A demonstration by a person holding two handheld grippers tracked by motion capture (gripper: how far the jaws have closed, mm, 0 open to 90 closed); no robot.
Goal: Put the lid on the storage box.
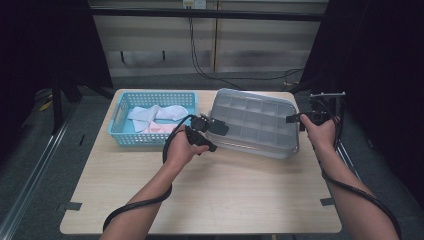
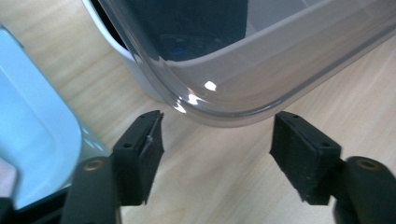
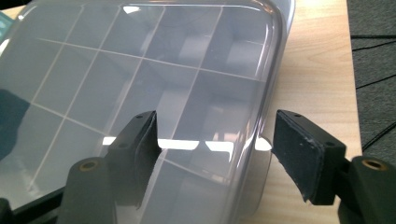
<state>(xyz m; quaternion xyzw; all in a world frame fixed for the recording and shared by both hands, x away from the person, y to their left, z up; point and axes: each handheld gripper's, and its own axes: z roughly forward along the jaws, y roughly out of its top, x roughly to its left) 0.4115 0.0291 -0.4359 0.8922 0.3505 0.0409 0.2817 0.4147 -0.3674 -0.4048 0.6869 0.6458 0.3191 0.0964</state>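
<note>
Lid removal from box [image 1: 255, 122] mid-table, beside basket [image 1: 150, 117]. Left gripper [image 2: 217, 140] open at lid [image 2: 219, 88] corner; right gripper [image 3: 215, 149] open astride rim, gripping nothing. Next: probably close both, lift together.

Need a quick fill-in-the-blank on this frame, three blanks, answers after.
1. The blue basket holds folded ____.
2. The clear lid covers a box divided into many ____.
3. The basket sits to the ____ of the box in the high view.
4. The left gripper has its jaws ____, just short of the lid's corner.

Missing words: cloths; compartments; left; open
</note>
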